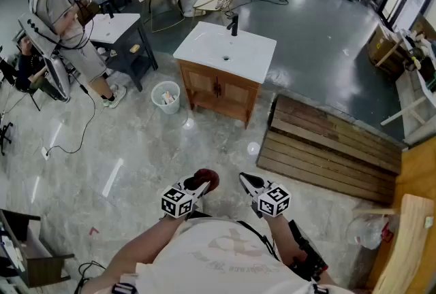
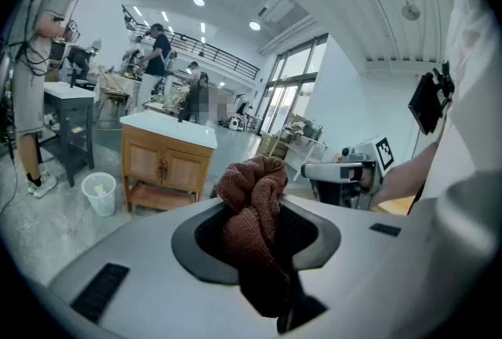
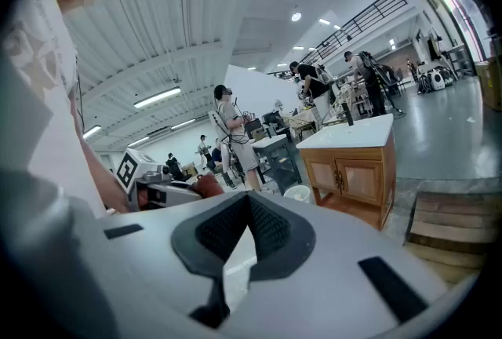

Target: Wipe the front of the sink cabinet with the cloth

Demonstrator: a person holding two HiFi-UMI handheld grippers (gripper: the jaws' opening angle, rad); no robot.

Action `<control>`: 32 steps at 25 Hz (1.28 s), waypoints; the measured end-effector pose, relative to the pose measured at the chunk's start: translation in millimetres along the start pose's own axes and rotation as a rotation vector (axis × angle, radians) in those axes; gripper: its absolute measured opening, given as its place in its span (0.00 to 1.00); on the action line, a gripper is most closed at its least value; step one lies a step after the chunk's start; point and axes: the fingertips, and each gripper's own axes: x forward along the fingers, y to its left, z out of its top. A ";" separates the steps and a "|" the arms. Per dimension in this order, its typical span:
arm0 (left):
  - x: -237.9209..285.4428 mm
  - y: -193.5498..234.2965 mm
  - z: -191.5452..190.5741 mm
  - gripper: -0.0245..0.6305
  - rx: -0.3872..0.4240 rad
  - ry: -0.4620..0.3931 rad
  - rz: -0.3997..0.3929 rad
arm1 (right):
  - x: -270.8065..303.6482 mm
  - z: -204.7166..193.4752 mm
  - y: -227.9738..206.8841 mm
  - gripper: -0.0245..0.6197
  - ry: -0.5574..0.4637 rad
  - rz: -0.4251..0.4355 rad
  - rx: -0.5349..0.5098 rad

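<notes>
2 views of the gap. Head view: left tongs point(image 1: 197, 185) hold a balled rust-brown knitted cloth point(image 1: 206, 179); the wooden white-topped sink cabinet point(image 1: 219, 92) stands well apart, straight ahead, front facing them. Left gripper view: jaws clamped on cloth. Right gripper view: right tongs point(image 3: 248, 200) together, empty.

The cloth point(image 2: 252, 212) is seen in rusty reddish-brown with a coarse woven texture. The sink cabinet point(image 1: 219, 88) is finished in warm honey-brown wood, topped by a white counter point(image 1: 225, 51) and fitted with a black faucet point(image 1: 234, 25). Black-and-white square patterns are carried on the marker cubes point(image 1: 177, 202). Black, finely dotted pads point(image 3: 271, 231) are set in pale grey shells. The floor point(image 1: 136, 143) is veined in glossy grey, and the waste bin point(image 1: 165, 96) is white.
</notes>
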 end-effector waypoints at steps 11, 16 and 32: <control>-29.5 12.7 -8.3 0.22 0.010 -0.018 0.093 | 4.3 0.1 9.1 0.06 -0.053 0.027 0.014; -45.3 23.3 -21.4 0.22 0.000 -0.001 0.137 | 16.2 -17.7 16.1 0.06 -0.018 0.038 0.031; -37.6 124.0 14.7 0.22 -0.019 -0.008 0.080 | 103.3 8.8 -10.4 0.06 -0.020 -0.058 0.055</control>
